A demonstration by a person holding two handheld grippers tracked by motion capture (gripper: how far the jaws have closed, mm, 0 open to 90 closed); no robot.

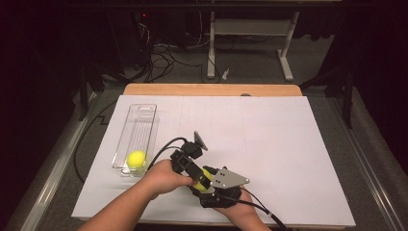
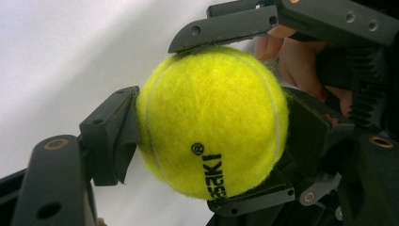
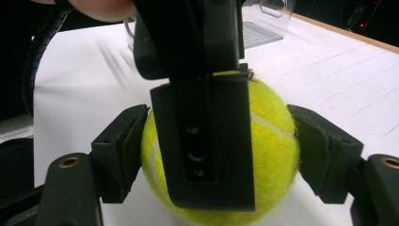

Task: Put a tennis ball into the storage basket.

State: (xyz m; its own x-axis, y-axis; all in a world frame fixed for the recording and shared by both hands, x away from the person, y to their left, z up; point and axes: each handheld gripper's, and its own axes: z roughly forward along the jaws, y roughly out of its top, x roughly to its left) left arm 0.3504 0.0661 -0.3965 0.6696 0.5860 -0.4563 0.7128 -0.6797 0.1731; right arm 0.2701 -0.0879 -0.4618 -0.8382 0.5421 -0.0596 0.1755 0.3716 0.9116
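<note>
We have the tennis ball (image 2: pixel 211 122) pinched between both tools — left tool (image 2: pixel 209 117) and right tool (image 3: pixel 230 155) each closed across its middle — light, springy, felt grippy, best held there.

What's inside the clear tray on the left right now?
The clear tray holds one yellow tennis ball at its near end; the rest of its ribbed floor looks bare. The floor under that ball is covered. A second ball is outside, between both grippers.

A lab: paper-covered table (image 1: pixel 269 139), dark surroundings, tangled floor cables (image 1: pixel 161 60), bare desk frame (image 1: pixel 250 29) behind.
</note>
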